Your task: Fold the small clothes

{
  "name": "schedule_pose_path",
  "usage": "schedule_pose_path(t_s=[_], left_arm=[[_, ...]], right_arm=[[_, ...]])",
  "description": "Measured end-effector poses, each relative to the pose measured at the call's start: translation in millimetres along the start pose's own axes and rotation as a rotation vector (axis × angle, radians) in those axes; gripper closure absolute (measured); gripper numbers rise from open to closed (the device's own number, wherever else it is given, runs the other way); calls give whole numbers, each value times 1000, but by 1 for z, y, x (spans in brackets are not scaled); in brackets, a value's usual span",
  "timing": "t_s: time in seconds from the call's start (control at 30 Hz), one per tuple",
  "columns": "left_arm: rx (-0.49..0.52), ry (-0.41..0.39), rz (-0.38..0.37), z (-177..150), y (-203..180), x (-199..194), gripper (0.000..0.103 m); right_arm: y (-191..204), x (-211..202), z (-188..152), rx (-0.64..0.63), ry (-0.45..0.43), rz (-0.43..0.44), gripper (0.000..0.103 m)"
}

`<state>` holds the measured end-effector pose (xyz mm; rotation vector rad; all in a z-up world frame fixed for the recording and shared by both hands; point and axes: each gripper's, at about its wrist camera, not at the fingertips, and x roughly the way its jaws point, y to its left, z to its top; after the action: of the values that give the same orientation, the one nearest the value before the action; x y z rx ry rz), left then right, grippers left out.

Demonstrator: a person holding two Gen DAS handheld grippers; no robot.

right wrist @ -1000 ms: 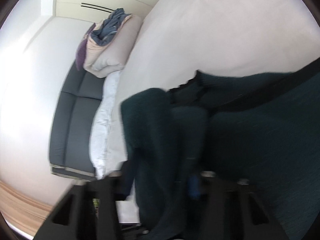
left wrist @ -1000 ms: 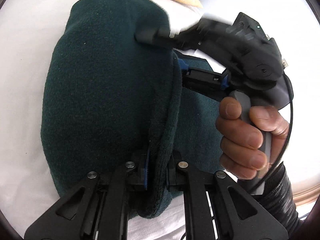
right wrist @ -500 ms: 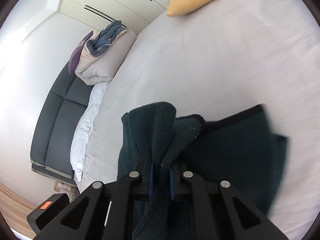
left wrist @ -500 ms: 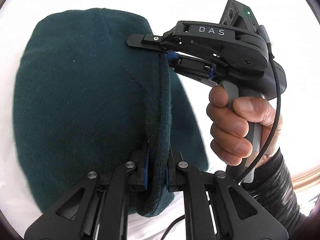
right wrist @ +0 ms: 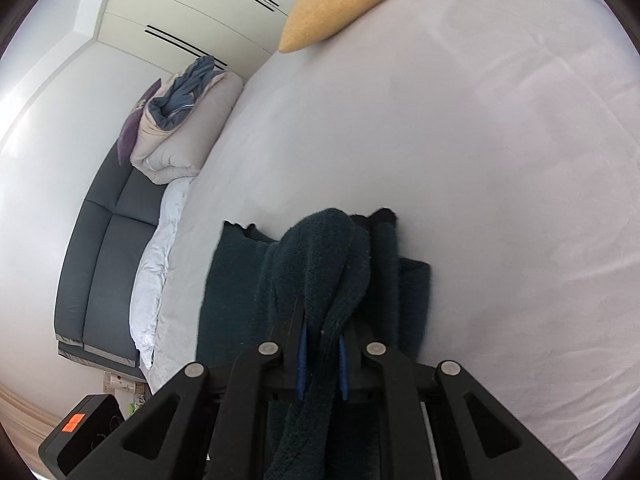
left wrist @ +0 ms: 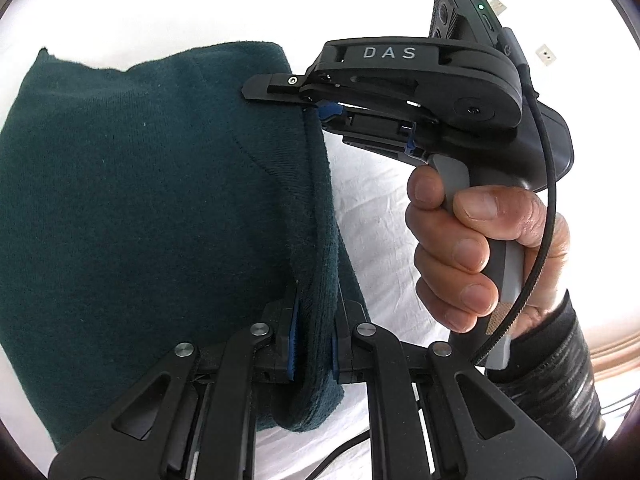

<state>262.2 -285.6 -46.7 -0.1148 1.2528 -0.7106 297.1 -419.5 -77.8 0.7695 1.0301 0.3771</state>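
Note:
A dark green knitted garment (left wrist: 140, 208) lies on the white bed sheet (left wrist: 380, 184), its right edge lifted. My left gripper (left wrist: 314, 344) is shut on the near end of that edge, the thick knit pinched between its blue pads. The right gripper (left wrist: 316, 110), held by a hand (left wrist: 472, 248), clamps the far end of the same edge. In the right wrist view the right gripper (right wrist: 322, 360) is shut on a bunched fold of the garment (right wrist: 316, 256), which hangs over the rest of the cloth below.
A mustard-yellow pillow (right wrist: 340, 0) lies at the far end of the bed (right wrist: 480, 160). Beyond the bed's left side stand a grey sofa (right wrist: 100, 256) with a folded duvet (right wrist: 176, 136) on it, and a black box (right wrist: 76, 436) on the floor.
Both grippers have carried the gripped edge across the garment, so more white sheet shows to its right. The right gripper, blurred a second ago, now clamps the fold steadily.

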Motion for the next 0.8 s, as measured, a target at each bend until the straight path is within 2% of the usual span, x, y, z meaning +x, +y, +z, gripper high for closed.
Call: schedule_pose_path(t_s=[0.03, 0.13, 0.2, 0.23, 0.27, 0.3, 0.33, 0.37, 0.47, 0.6, 0.63, 0.7, 0.77, 0.8], left_arm=[[-8, 2, 3, 0, 0, 2, 93], [-28, -13, -10, -10, 3, 1, 82], [-35, -17, -65, -18, -4, -11, 64], [-29, -10, -105, -22, -4, -18, 36], [-27, -19, -130, -29, -1, -31, 27], [-29, -33, -136, -34, 3, -42, 27], [-26, -44, -151, -40, 7, -54, 27], [-26, -51, -168, -44, 13, -64, 27], [-56, -130, -174, -51, 42, -99, 27], [-117, -215, -130, -42, 76, -125, 27], [-108, -239, -115, -40, 81, -129, 27], [-91, -235, -53, -31, 91, -129, 27], [-117, -216, -64, -30, 101, -124, 27], [-119, -210, -67, -31, 101, -120, 27]], right_arm=[[-1, 3, 0, 7, 5, -3, 90], [-18, 11, 0, 66, 16, 5, 90], [-28, 10, -3, 132, 11, 67, 88], [-29, 9, -5, 147, 13, 78, 82], [-29, 5, -8, 157, 17, 81, 74], [-27, -1, -12, 157, 22, 85, 67], [-24, -8, -17, 151, 22, 97, 55], [-21, -15, -24, 143, 13, 102, 48], [-9, -33, -51, 123, 7, 90, 42], [4, -44, -96, 85, 30, 0, 41], [7, -46, -106, 73, 31, -24, 41], [16, -48, -122, 39, 16, -71, 50], [19, -48, -130, 14, 25, -113, 73], [18, -49, -133, 13, 23, -137, 77]])
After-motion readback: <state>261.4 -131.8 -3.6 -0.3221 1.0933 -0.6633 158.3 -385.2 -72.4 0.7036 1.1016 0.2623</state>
